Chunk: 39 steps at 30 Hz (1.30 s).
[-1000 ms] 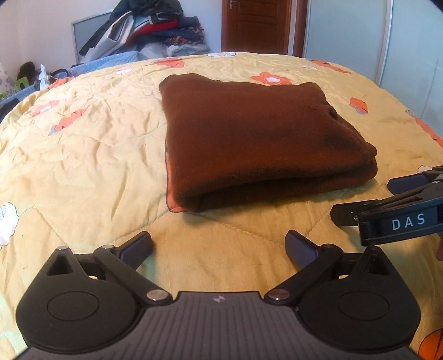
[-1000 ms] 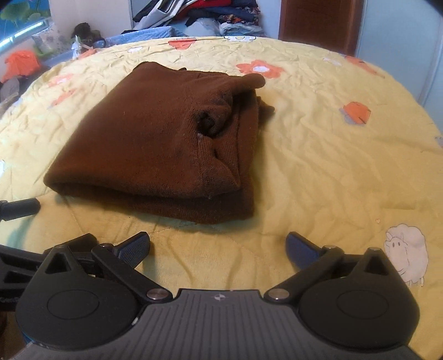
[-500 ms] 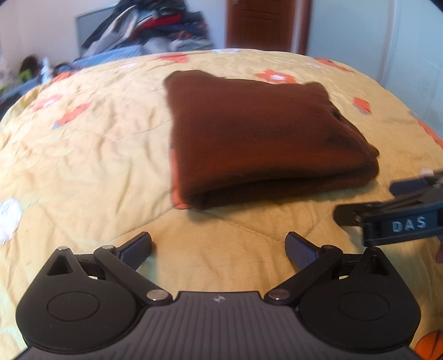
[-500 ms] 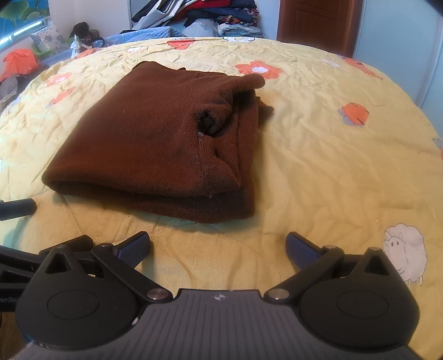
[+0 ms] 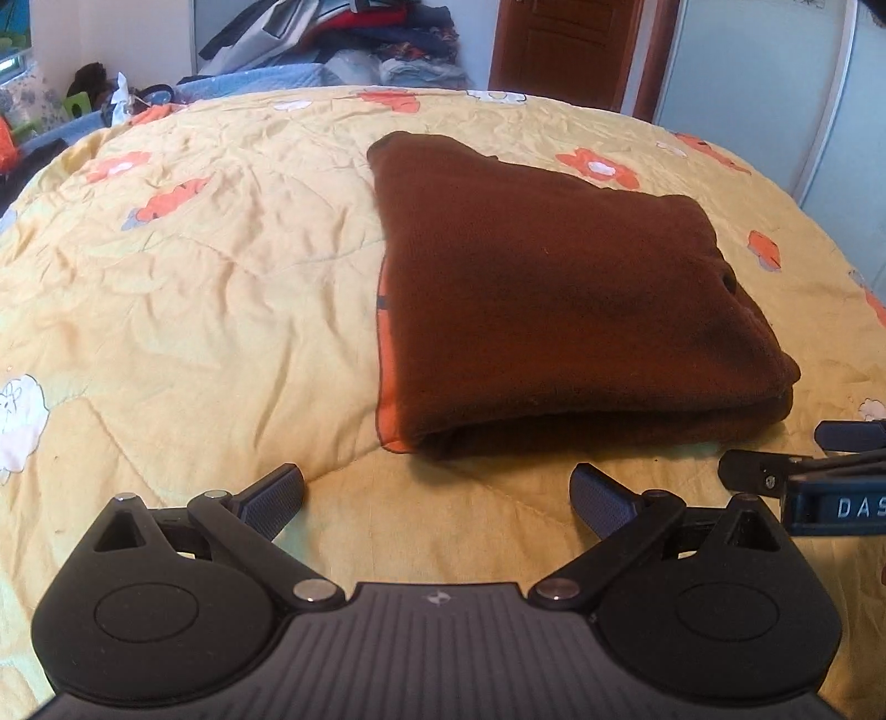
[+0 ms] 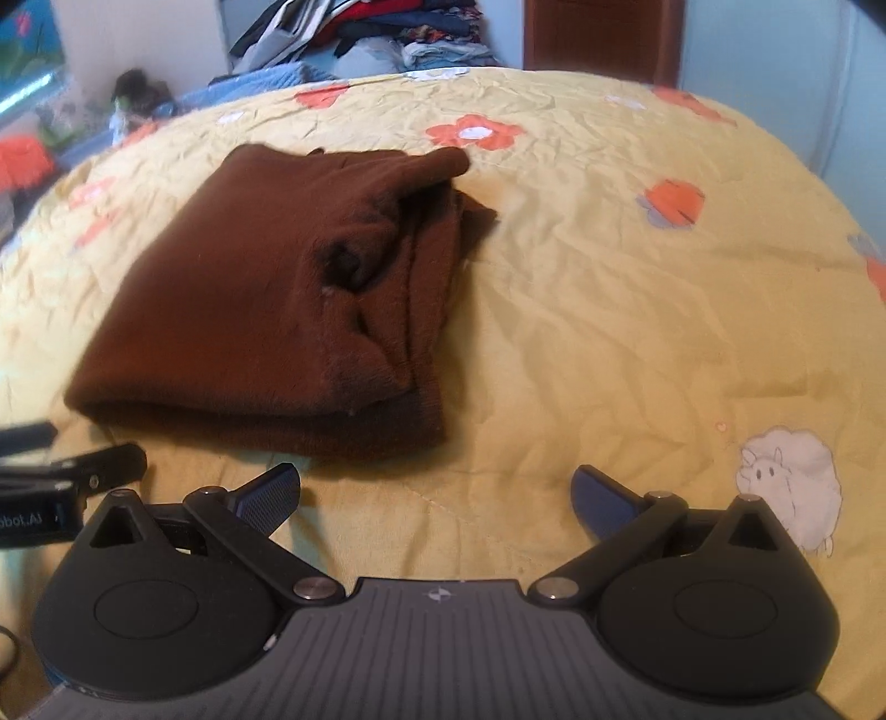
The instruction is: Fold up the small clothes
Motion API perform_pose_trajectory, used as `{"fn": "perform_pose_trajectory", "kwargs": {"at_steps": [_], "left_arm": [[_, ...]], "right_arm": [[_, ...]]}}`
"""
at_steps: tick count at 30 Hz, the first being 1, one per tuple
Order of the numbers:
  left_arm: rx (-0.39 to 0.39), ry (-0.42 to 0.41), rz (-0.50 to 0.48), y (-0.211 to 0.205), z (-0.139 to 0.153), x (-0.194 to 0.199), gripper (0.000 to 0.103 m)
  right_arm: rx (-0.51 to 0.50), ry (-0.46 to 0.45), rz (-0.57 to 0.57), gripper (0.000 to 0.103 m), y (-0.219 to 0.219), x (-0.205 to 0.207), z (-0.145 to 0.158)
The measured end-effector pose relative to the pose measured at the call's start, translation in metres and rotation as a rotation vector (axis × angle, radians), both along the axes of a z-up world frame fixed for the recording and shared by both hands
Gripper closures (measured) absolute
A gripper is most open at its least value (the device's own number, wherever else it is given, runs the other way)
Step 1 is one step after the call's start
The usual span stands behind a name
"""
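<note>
A brown knit garment [image 5: 554, 288] lies folded in a thick rectangle on the yellow flowered bedspread [image 5: 194, 288]. It also shows in the right wrist view [image 6: 288, 299], with a bunched cuff or neck opening on its right side. My left gripper [image 5: 437, 493] is open and empty, just in front of the garment's near folded edge. My right gripper [image 6: 434, 493] is open and empty, in front of the garment's near right corner. The right gripper's fingers [image 5: 775, 471] show at the right edge of the left wrist view.
A heap of unfolded clothes [image 5: 343, 39] lies beyond the bed's far edge. A brown door [image 5: 565, 50] and a pale wardrobe [image 5: 775, 83] stand behind. A sheep print [image 6: 792, 487] marks the bedspread by my right gripper.
Both grippers have pulled back and turned a little; the garment sits further right in the left view. The garment itself has not moved. Both grippers stay open.
</note>
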<state>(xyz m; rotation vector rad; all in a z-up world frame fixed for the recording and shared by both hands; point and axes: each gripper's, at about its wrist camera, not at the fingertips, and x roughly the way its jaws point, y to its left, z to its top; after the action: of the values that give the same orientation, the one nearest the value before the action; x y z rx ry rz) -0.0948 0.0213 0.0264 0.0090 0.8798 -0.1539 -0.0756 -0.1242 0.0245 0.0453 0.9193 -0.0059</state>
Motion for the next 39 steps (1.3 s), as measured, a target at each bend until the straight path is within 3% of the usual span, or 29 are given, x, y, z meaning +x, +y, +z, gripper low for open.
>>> {"fn": "perform_pose_trajectory", "kwargs": {"at_steps": [3,7,10,13,14,15,16,17,19,22,24,25,26,27,28,29,30,32,34,35,36,37,39], "left_arm": [[-0.050,-0.060,0.010,0.008,0.019,-0.007,0.000],[-0.084,-0.102,-0.004,0.011,0.035,0.009,0.000],[-0.115,-0.040,-0.007,0.008,0.026,0.038,0.000],[-0.231,0.094,-0.045,0.009,0.005,0.065,0.002],[-0.216,0.056,-0.054,0.007,0.004,0.065,0.012],[-0.185,0.045,-0.072,0.004,0.005,0.065,0.043],[-0.151,0.040,-0.086,0.002,0.006,0.064,0.058],[-0.172,0.054,-0.092,0.007,0.006,0.065,0.069],[-0.211,0.064,-0.079,0.020,0.004,0.065,0.073],[-0.219,0.050,-0.082,0.029,0.004,0.056,0.073],[-0.240,0.037,-0.068,0.034,0.010,0.046,0.073],[-0.266,0.036,-0.061,0.038,0.012,0.042,0.071],[-0.307,0.049,-0.055,0.043,0.014,0.040,0.062],[-0.369,0.074,-0.052,0.048,0.013,0.041,0.042],[-0.434,0.101,-0.045,0.053,0.011,0.044,0.031],[-0.492,0.128,-0.033,0.057,0.007,0.047,0.023],[-0.540,0.162,-0.034,0.057,0.001,0.052,0.023],[-0.597,0.182,-0.047,0.055,-0.005,0.060,0.024],[-0.632,0.214,-0.055,0.052,-0.006,0.070,0.029],[-0.636,0.242,-0.050,0.052,-0.008,0.074,0.058],[-0.631,0.270,-0.053,0.051,-0.009,0.079,0.079],[-0.631,0.281,-0.054,0.053,-0.009,0.080,0.079],[-0.607,0.253,-0.074,0.055,0.001,0.071,0.081]], "right_arm": [[0.003,-0.036,0.028,0.000,0.000,-0.002,0.010],[0.030,-0.133,-0.021,0.000,-0.018,0.007,0.043],[0.125,-0.081,-0.005,0.000,-0.027,0.039,0.047],[0.190,0.000,0.003,0.000,-0.026,0.076,0.033],[0.228,0.033,0.009,0.010,-0.025,0.086,0.027],[0.277,0.062,0.027,0.021,-0.025,0.094,0.020],[0.315,0.065,0.057,0.034,-0.023,0.098,0.017],[0.303,0.042,0.087,0.051,-0.018,0.098,0.020],[0.251,0.034,0.147,0.052,-0.011,0.100,0.024],[0.257,0.020,0.179,0.051,-0.019,0.100,0.023],[0.273,0.019,0.179,0.039,-0.021,0.092,0.022],[0.270,0.024,0.170,0.025,-0.021,0.086,0.024],[0.275,0.035,0.149,0.011,-0.026,0.082,0.024],[0.303,0.033,0.138,0.007,-0.030,0.073,0.027],[0.359,0.020,0.133,0.003,-0.038,0.067,0.028],[0.437,0.017,0.128,0.003,-0.046,0.060,0.026],[0.516,0.044,0.124,0.003,-0.051,0.055,0.023],[0.604,0.110,0.117,0.014,-0.054,0.056,0.011],[0.606,0.094,0.130,0.020,-0.051,0.055,0.008],[0.620,0.097,0.133,0.036,-0.051,0.058,0.007],[0.635,0.116,0.131,0.048,-0.051,0.061,0.005],[0.640,0.141,0.135,0.072,-0.052,0.064,0.001],[0.660,0.162,0.149,0.073,-0.055,0.067,-0.002]]}}
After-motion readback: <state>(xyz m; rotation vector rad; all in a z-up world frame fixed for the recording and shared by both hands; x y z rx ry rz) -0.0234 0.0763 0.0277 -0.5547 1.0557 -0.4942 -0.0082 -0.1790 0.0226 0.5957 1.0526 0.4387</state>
